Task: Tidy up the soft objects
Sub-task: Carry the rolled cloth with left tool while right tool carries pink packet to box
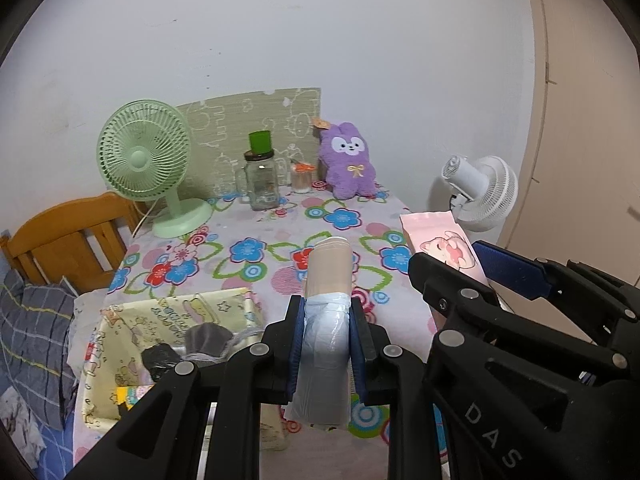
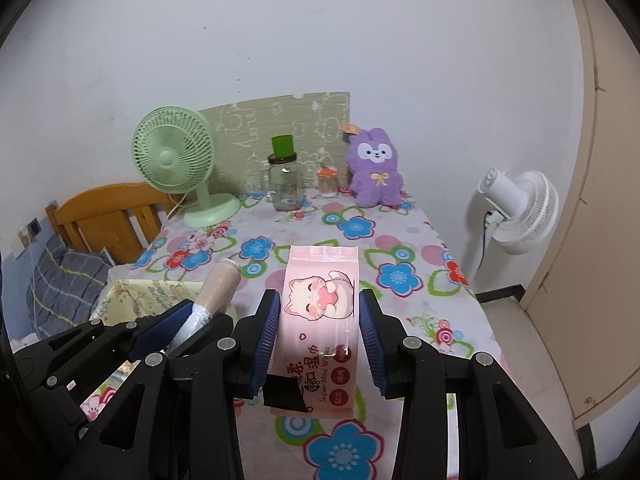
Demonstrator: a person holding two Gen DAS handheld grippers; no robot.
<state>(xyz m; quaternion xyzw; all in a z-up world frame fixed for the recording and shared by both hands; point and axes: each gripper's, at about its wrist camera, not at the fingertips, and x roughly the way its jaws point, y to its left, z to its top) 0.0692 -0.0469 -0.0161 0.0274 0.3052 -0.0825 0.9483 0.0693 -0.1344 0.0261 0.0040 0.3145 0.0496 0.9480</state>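
Both grippers hang low over the near half of a table under a flowered tablecloth (image 2: pixel 400 236). The left gripper (image 1: pixel 326 340) is clamped on a roll of plastic bags (image 1: pixel 326 320), blue pads pressed to its pale blue wrapped section, the tan end pointing away toward the far side. The right gripper (image 2: pixel 318 340) grips a pink wet-wipes pack (image 2: pixel 320 320) by its long edges, cat print facing up, held above the cloth. The two tools sit just beside each other. Open cloth runs from the held items to the far row against the wall: green desk fan (image 1: pixel 146 160) at left, glass jar with green lid (image 1: pixel 262 176), small cotton-swab jar (image 1: pixel 302 178), purple plush rabbit (image 1: pixel 348 160) at right. At the near left corner stands a yellow fabric bin (image 1: pixel 172 312); the left wrist view shows grey and black soft items inside it, while the right wrist view catches only its rim. The right wrist view shows the table's right edge dropping to floor, with a white standing fan (image 2: pixel 520 212) well apart beyond it. A wooden bed frame (image 1: pixel 68 236) borders the left edge.
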